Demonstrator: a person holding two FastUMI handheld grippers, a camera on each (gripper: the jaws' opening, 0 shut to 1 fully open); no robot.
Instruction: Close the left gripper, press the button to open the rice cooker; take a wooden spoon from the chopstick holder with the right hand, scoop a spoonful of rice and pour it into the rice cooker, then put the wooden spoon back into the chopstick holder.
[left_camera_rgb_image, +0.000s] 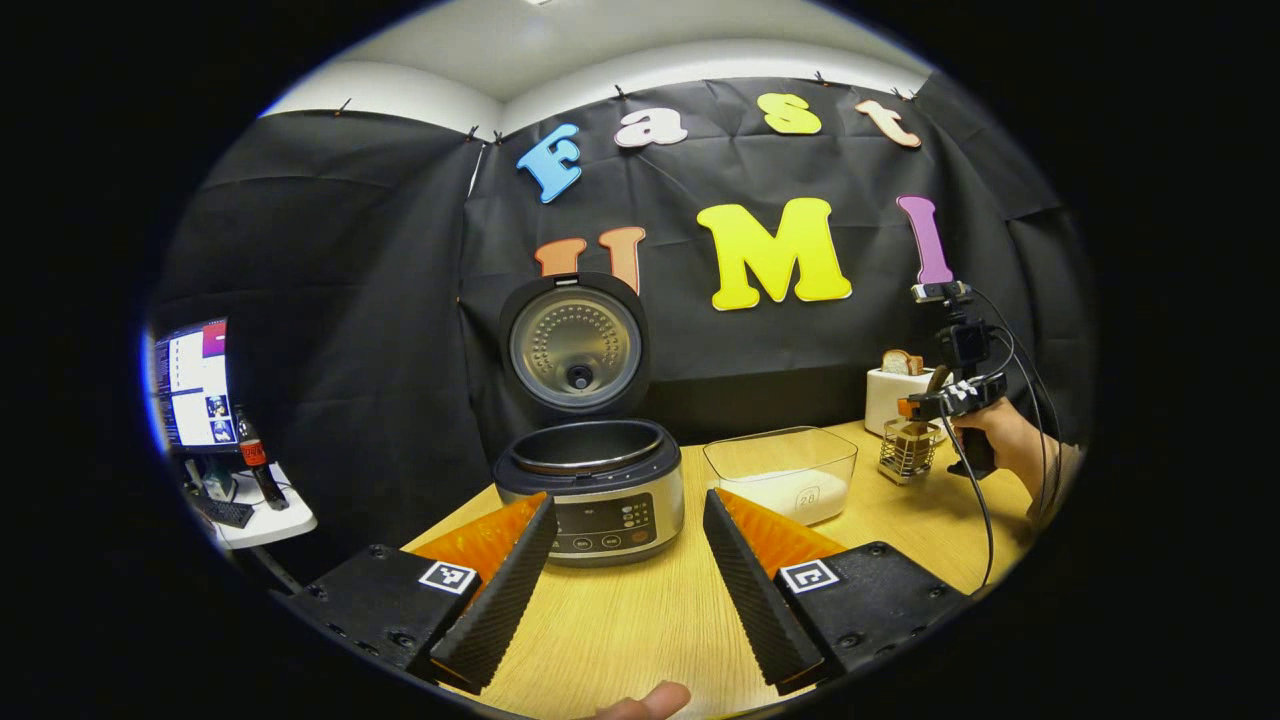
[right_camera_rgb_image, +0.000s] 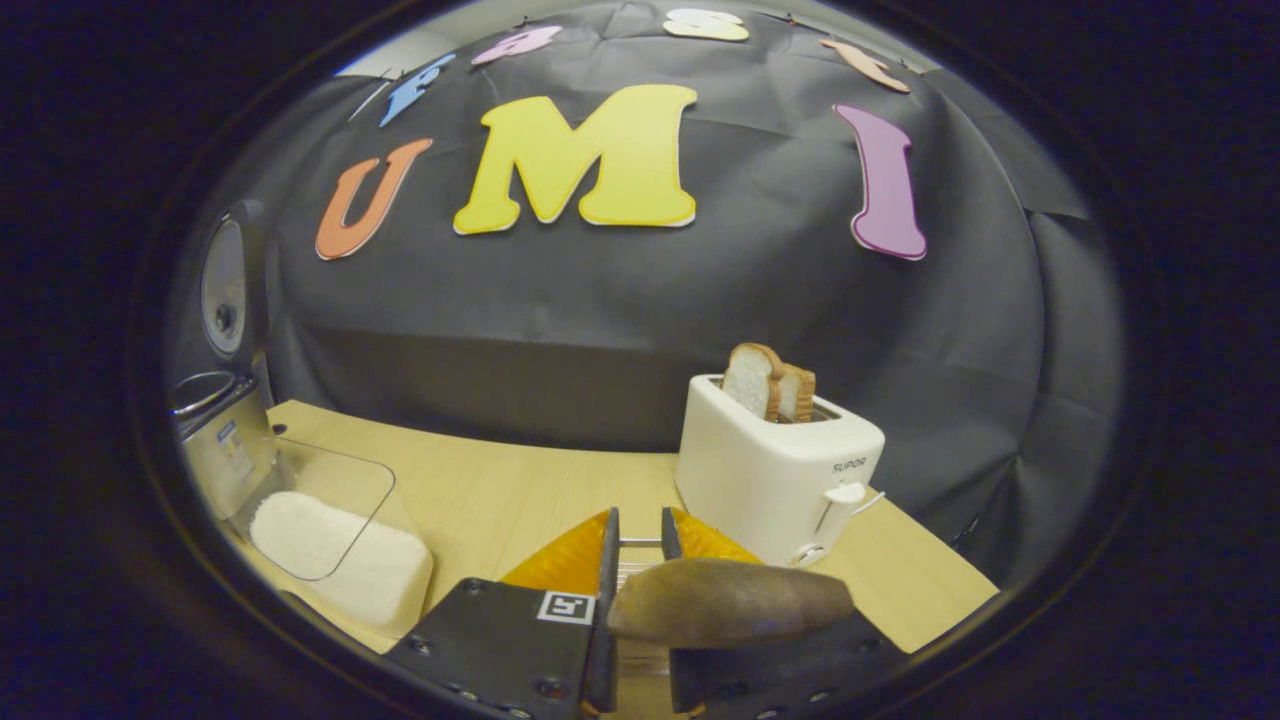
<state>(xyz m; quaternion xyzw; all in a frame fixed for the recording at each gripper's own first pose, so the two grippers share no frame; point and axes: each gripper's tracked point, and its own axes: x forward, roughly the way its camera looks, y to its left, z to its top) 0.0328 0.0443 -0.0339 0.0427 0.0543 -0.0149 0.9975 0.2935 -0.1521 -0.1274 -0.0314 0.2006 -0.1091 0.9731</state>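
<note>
Right gripper view: right gripper (right_camera_rgb_image: 636, 560) narrowed around wooden spoon (right_camera_rgb_image: 730, 600); light, stiff, smooth — best pinched at mid-handle.

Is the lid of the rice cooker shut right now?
No, the round lid stands upright and open above the silver and black rice cooker, showing its metal inner pot.

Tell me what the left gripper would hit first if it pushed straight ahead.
Probably the rice cooker: its front panel sits directly between the left gripper and its open jaws, bare table before it. Depth is uncertain.
</note>
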